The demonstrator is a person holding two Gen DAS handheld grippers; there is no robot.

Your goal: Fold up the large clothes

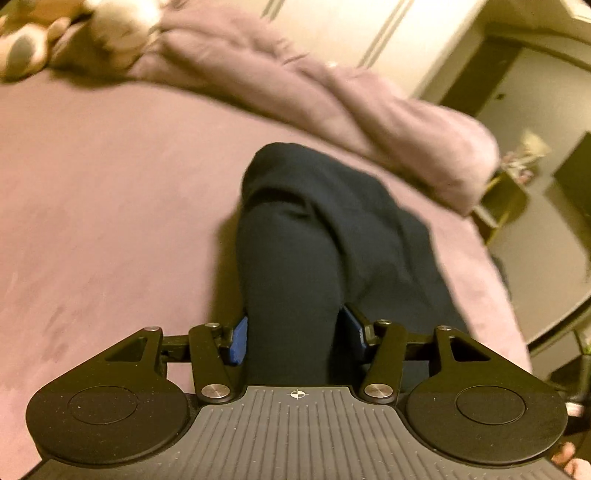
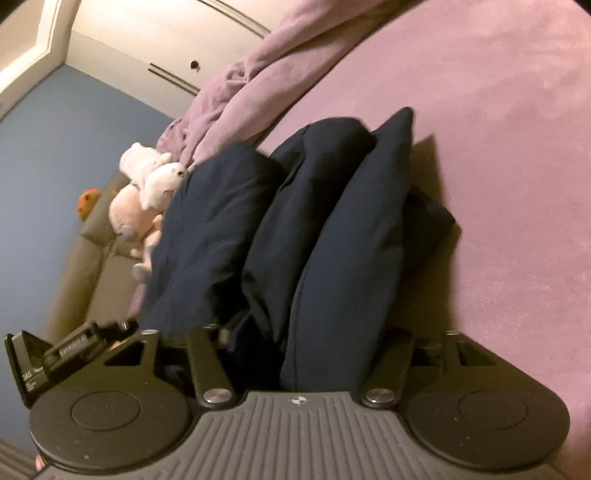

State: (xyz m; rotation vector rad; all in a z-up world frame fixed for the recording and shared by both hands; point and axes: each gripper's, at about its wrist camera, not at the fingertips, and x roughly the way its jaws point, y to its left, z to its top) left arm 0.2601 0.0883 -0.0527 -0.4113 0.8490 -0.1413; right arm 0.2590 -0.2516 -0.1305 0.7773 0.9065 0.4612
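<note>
A dark navy garment [image 1: 317, 236] hangs in thick folds above the mauve bed [image 1: 110, 192]. My left gripper [image 1: 293, 334] is shut on a bunched fold of it, with the blue pads [image 1: 238, 338] pressed on both sides. In the right wrist view the same garment [image 2: 332, 236] drapes in three heavy folds over my right gripper [image 2: 299, 354], which grips it; its fingertips are hidden under the cloth. The left gripper's body [image 2: 62, 354] shows at the lower left of that view.
A crumpled mauve duvet [image 1: 332, 96] lies along the far side of the bed. Plush toys [image 2: 147, 192] sit by the headboard against a blue wall. White wardrobe doors [image 1: 332, 26] stand behind. A floor with a small box [image 1: 502, 199] lies beyond the bed's edge.
</note>
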